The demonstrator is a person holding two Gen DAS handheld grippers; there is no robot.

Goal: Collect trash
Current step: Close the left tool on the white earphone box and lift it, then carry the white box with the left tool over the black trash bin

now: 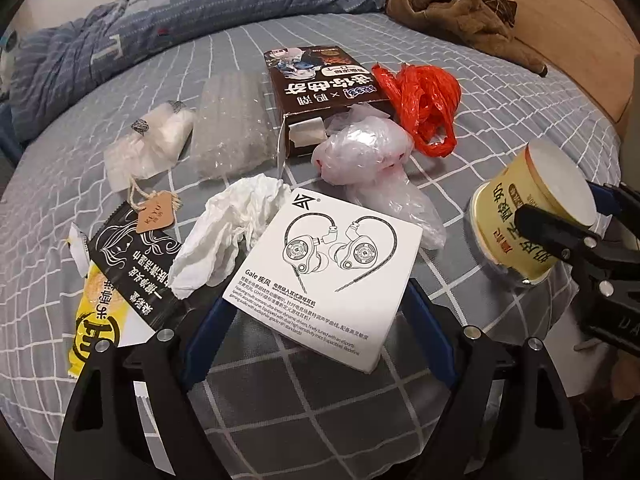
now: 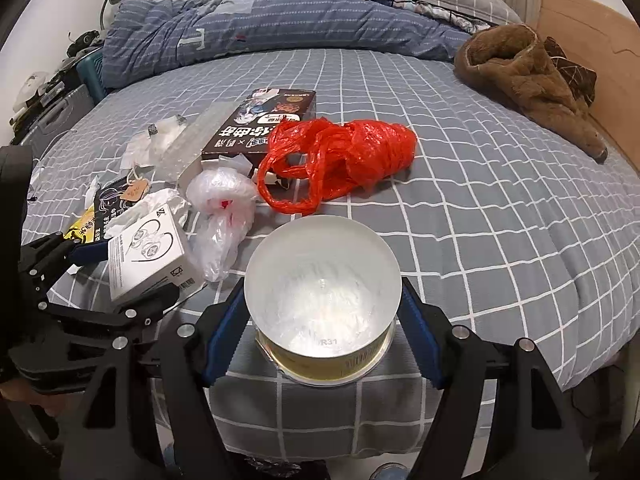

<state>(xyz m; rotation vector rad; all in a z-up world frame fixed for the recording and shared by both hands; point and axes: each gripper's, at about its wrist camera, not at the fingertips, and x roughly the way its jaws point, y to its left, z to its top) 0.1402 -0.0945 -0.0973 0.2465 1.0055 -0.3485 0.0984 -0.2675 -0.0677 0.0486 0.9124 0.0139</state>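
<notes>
Your right hand-held gripper (image 2: 322, 312) clamps the yellow cup (image 2: 324, 300); crumpled film seems inside. Your left hand-held gripper (image 1: 320, 312) straddles the earphone box (image 1: 324, 276), grip unclear.

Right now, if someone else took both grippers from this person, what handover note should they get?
Left gripper: closed on the white earphone box.
Right gripper: fingers at both sides of the yellow cup; grip appears closed, contact not certain.
Still on the bed: red plastic bag, brown carton, clear bags, crumpled tissue, bubble wrap, black and yellow wrappers.
No bin in view; nothing visibly collected yet.
</notes>
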